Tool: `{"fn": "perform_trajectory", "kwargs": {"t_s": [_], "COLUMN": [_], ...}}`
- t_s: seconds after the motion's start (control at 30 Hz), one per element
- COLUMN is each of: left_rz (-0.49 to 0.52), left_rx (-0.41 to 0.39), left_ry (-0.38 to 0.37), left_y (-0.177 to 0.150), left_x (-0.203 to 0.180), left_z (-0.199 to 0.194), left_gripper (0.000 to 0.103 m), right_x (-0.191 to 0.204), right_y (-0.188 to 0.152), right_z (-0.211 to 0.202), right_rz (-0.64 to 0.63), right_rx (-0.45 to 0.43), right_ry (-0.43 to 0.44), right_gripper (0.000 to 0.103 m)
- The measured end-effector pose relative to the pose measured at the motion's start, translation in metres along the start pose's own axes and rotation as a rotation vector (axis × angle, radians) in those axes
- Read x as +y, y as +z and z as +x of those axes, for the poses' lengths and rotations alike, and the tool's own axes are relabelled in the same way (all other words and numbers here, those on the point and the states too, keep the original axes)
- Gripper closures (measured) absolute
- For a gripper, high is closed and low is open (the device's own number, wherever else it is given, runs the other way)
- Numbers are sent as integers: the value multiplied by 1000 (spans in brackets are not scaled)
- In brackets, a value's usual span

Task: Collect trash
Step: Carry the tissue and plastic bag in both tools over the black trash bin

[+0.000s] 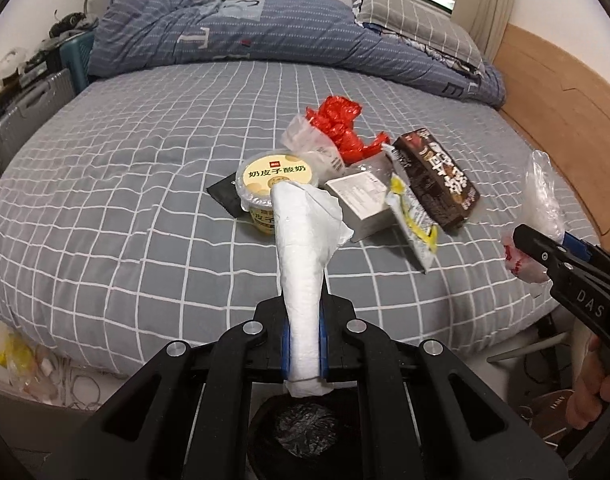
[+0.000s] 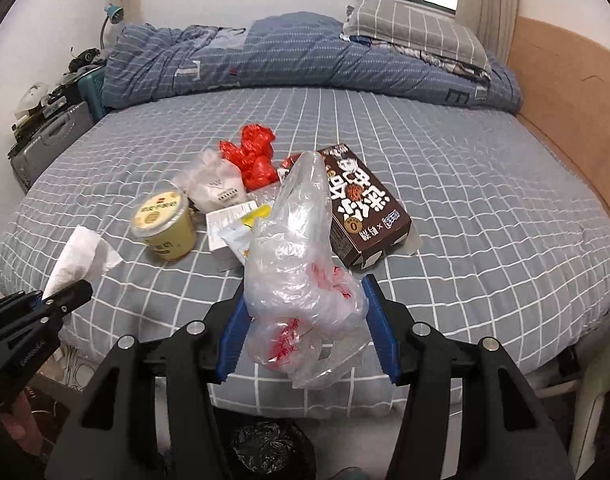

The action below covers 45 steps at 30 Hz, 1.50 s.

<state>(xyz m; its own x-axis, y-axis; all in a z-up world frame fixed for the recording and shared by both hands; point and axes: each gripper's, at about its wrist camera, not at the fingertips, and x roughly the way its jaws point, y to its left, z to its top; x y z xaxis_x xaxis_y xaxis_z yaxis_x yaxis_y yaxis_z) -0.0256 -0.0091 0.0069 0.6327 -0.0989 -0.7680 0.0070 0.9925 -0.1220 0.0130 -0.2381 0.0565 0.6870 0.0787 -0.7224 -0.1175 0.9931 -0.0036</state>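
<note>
Directly below both sets of fingers, off the bed's (image 1: 125, 208) near edge: black-lined bin (image 1: 305, 424) (mouth partly hidden). Left gripper (image 1: 305, 344) pinched tight on upright rolled tissue (image 1: 301, 248); right gripper (image 2: 305, 332) half-spread around crumpled plastic bag (image 2: 301, 240). Release straight down.

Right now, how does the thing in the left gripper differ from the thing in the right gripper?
The white tissue is opaque paper, rolled long and narrow; the clear plastic bag is see-through, crumpled and bulky, with red print. The left gripper is shut tight on the tissue; the right gripper stands wider around the bag. Both are held above the bed.
</note>
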Motion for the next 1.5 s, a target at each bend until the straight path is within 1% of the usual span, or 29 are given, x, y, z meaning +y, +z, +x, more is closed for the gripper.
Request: {"fn": "perform_trajectory", "kwargs": {"t_s": [0.3,0.4,0.67,1.07,1.23,1.5], "left_rz": [-21,-14,-9,-7,-4,6], "left_rx": [-31,-38,-50,-25,-13,14], "left_ry": [7,11,-3,0,2,6], "left_y": [-9,-13,-22,-55,-73,-99], "left_x": [-1,-4,-14,-17,-17,-19], "left_z": [-35,-46,-70,-87,-92,-94], "left_gripper": [94,94,94,94,94,93], "right_x": [12,14,19,21,24,34], "right_y": [-9,-14,-27,-55,-69,-91], "right_z": [-41,-53,-76,-106,-112,-114], "right_rz": [-13,-9,-14,-7,2,-21], "right_rx": [-18,-18,-15,-11,4,25], "right_ry": [1,1,-8,4,16,23], "right_gripper": [51,51,51,51,51,51]}}
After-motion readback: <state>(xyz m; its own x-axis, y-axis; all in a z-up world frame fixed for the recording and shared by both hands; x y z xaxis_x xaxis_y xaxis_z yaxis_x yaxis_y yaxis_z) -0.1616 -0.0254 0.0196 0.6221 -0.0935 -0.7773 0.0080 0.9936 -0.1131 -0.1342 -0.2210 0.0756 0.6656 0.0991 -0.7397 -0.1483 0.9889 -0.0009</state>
